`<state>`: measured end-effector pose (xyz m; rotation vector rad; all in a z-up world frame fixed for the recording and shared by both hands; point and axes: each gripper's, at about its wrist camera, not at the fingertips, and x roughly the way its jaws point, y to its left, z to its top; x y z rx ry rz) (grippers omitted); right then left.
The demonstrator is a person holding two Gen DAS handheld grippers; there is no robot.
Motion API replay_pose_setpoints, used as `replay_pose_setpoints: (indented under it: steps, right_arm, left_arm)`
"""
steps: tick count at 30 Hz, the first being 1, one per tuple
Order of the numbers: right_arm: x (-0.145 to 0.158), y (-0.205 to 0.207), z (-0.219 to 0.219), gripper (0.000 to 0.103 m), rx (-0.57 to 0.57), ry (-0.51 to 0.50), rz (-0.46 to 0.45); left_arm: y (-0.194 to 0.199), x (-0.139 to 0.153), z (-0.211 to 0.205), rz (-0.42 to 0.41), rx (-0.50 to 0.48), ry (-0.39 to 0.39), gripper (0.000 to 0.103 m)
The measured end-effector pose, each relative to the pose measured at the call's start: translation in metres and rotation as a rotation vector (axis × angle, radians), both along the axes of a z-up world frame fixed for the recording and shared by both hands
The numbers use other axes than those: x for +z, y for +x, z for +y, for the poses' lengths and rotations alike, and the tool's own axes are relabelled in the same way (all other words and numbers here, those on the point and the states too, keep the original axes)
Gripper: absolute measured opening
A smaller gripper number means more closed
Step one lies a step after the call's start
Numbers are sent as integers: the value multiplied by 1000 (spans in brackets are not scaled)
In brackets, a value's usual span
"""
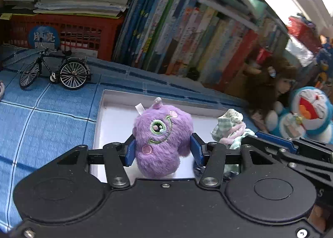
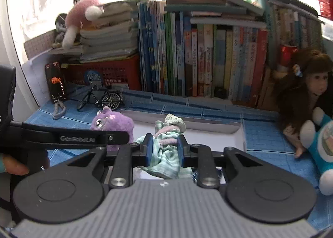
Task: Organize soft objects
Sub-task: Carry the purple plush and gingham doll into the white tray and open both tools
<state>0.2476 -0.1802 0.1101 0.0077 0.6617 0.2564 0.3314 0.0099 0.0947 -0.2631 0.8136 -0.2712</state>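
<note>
A purple plush monster is grasped between the jaws of the left gripper and held over the white tray on the blue checked surface. A small rag doll in green checked cloth is clenched in the right gripper, also above the tray.

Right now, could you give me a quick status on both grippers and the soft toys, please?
Left gripper shut on purple plush monster. Right gripper shut on green cloth doll. Both over white tray. Nothing in the way.
</note>
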Motion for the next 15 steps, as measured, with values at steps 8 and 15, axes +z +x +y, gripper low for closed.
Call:
replay_pose_setpoints:
  steps: [8, 15]
  right_arm:
    - [-34, 38, 15, 29, -2, 58, 150]
    - [-58, 51, 17, 29, -20, 27, 224]
  left_arm:
    - [21, -32, 1, 62, 7, 18, 50]
    - [24, -48, 5, 83, 6, 32, 48]
